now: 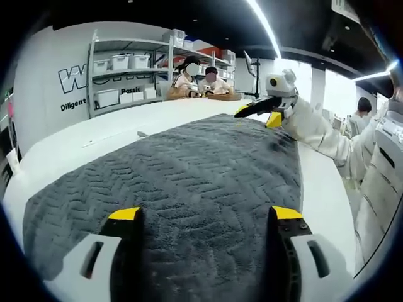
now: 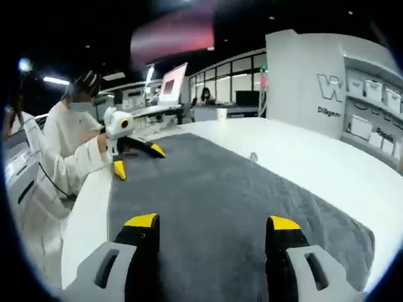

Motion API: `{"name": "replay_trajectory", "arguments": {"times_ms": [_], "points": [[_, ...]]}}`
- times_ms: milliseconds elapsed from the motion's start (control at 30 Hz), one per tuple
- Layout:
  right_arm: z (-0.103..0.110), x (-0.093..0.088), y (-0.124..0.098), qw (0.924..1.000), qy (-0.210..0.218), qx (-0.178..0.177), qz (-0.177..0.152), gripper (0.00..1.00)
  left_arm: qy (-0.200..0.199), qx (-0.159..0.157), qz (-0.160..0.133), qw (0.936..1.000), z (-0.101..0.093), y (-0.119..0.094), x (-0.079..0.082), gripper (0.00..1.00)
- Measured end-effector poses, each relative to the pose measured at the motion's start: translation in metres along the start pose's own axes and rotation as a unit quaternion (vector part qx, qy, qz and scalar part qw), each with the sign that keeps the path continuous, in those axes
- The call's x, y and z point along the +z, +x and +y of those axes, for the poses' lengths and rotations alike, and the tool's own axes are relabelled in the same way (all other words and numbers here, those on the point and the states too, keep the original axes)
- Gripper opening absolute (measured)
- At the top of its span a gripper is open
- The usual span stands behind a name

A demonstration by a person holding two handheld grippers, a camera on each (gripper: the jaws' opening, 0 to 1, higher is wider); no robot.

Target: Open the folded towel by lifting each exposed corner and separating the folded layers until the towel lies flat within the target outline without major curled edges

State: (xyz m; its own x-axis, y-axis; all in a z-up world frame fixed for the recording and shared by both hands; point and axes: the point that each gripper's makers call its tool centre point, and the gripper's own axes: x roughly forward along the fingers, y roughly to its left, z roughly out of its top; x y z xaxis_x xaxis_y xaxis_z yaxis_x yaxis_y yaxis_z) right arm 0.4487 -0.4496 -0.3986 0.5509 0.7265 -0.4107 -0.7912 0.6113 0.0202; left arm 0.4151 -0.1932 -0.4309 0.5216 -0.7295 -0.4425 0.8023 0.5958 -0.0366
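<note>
A dark grey textured towel (image 1: 189, 182) lies spread on the white table (image 1: 75, 145), and it also shows in the right gripper view as towel (image 2: 214, 195). My left gripper (image 1: 206, 214) stands open low over the near edge of the towel, with nothing between its jaws. It shows from the other side as the left gripper (image 2: 138, 160), held by a hand in a white sleeve at a towel corner. My right gripper (image 2: 213, 221) is open above the towel too. At the far corner the right gripper (image 1: 258, 114) shows with its jaws apart.
The person's white sleeve (image 1: 318, 129) reaches in along the table's right edge. Shelves with white bins (image 1: 123, 63) stand behind the table, and people sit at a desk (image 1: 201, 85) beyond it. A small object (image 2: 252, 156) lies on the bare table beside the towel.
</note>
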Motion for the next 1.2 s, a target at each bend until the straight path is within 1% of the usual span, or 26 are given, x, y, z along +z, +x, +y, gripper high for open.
{"name": "replay_trajectory", "arguments": {"times_ms": [33, 67, 100, 133, 200, 233, 267, 300, 333, 367, 400, 500, 533, 567, 633, 667, 733, 767, 800, 867, 933, 1033, 1067, 1133, 1167, 1200], "points": [[-0.003, -0.004, -0.006, 0.9999, -0.001, -0.014, 0.003, 0.63, -0.004, 0.007, -0.001, 1.0, 0.002, -0.003, 0.001, 0.83], [-0.006, -0.012, -0.016, 0.9994, 0.002, -0.033, 0.008, 0.62, -0.008, 0.024, -0.007, 0.9996, 0.006, -0.009, 0.002, 0.82], [-0.006, -0.014, -0.019, 0.9992, 0.007, -0.039, 0.009, 0.62, -0.015, 0.039, -0.009, 0.9991, 0.009, -0.014, 0.002, 0.82], [-0.011, -0.024, -0.033, 0.997, 0.028, -0.071, 0.016, 0.62, -0.03, 0.06, -0.012, 0.9977, 0.014, -0.021, 0.001, 0.81], [-0.016, -0.032, -0.043, 0.9945, 0.036, -0.095, 0.024, 0.63, -0.051, 0.097, -0.011, 0.9939, 0.022, -0.034, -0.004, 0.77], [-0.025, -0.042, -0.058, 0.9881, 0.047, -0.143, 0.032, 0.63, -0.055, 0.116, -0.008, 0.9917, 0.026, -0.039, -0.008, 0.76], [-0.027, -0.044, -0.062, 0.9863, 0.048, -0.154, 0.034, 0.63, -0.05, 0.137, -0.005, 0.9893, 0.031, -0.044, -0.011, 0.76], [-0.03, -0.048, -0.069, 0.9823, 0.053, -0.176, 0.035, 0.63, -0.036, 0.166, 0.003, 0.9854, 0.037, -0.052, -0.016, 0.77], [-0.033, -0.053, -0.078, 0.9767, 0.059, -0.203, 0.035, 0.63, -0.034, 0.188, 0.008, 0.9816, 0.041, -0.059, -0.021, 0.78], [-0.035, -0.055, -0.083, 0.973, 0.063, -0.219, 0.033, 0.63, -0.038, 0.194, 0.009, 0.9801, 0.042, -0.061, -0.023, 0.79], [-0.035, -0.057, -0.09, 0.9681, 0.074, -0.238, 0.025, 0.63, -0.048, 0.211, 0.005, 0.9762, 0.045, -0.068, -0.026, 0.79], [-0.03, -0.056, -0.099, 0.9584, 0.105, -0.265, -0.007, 0.63, -0.068, 0.239, -0.027, 0.9683, 0.05, -0.082, -0.025, 0.78], [-0.027, -0.057, -0.103, 0.9542, 0.117, -0.275, -0.015, 0.62, -0.075, 0.255, -0.035, 0.9634, 0.053, -0.089, -0.025, 0.77], [-0.025, -0.059, -0.105, 0.9513, 0.121, -0.283, -0.017, 0.62, -0.071, 0.264, -0.036, 0.9611, 0.055, -0.093, -0.026, 0.77], [-0.023, -0.064, -0.109, 0.9457, 0.124, -0.3, -0.012, 0.62, -0.073, 0.273, -0.031, 0.9587, 0.054, -0.098, -0.031, 0.77], [-0.024, -0.068, -0.112, 0.9402, 0.127, -0.316, -0.004, 0.62, -0.074, 0.275, -0.029, 0.9582, 0.053, -0.1, -0.033, 0.78], [-0.019, -0.069, -0.113, 0.9378, 0.124, -0.324, 0.0, 0.63, -0.083, 0.287, -0.034, 0.9538, 0.054, -0.106, -0.036, 0.8], [-0.016, -0.071, -0.113, 0.9359, 0.126, -0.329, 0.003, 0.63, -0.086, 0.301, -0.04, 0.949, 0.056, -0.111, -0.036, 0.8], [-0.016, -0.072, -0.114, 0.9345, 0.129, -0.332, 0.004, 0.63, -0.087, 0.308, -0.043, 0.9463, 0.057, -0.114, -0.037, 0.8], [-0.015, -0.077, -0.119, 0.9269, 0.133, -0.351, 0.006, 0.64, -0.097, 0.326, -0.046, 0.9392, 0.06, -0.12, -0.04, 0.8], [-0.015, -0.082, -0.121, 0.9241, 0.137, -0.356, 0.012, 0.64, -0.102, 0.329, -0.047, 0.9376, 0.061, -0.12, -0.043, 0.79], [-0.012, -0.091, -0.118, 0.9244, 0.148, -0.351, 0.019, 0.64, -0.114, 0.323, -0.047, 0.9384, 0.06, -0.115, -0.049, 0.78], [-0.012, -0.094, -0.118, 0.9229, 0.152, -0.353, 0.021, 0.65, -0.114, 0.322, -0.042, 0.9388, 0.06, -0.113, -0.052, 0.79], [-0.011, -0.103, -0.12, 0.9192, 0.148, -0.363, 0.041, 0.66, -0.113, 0.33, -0.008, 0.9372, 0.062, -0.112, -0.066, 0.8], [-0.011, -0.108, -0.122, 0.9159, 0.149, -0.369, 0.05, 0.69, -0.116, 0.33, -0.011, 0.9368, 0.063, -0.111, -0.067, 0.81], [-0.014, -0.106, -0.122, 0.9109, 0.165, -0.377, 0.028, 0.71, -0.133, 0.324, -0.037, 0.9357, 0.062, -0.111, -0.063, 0.81]]}}
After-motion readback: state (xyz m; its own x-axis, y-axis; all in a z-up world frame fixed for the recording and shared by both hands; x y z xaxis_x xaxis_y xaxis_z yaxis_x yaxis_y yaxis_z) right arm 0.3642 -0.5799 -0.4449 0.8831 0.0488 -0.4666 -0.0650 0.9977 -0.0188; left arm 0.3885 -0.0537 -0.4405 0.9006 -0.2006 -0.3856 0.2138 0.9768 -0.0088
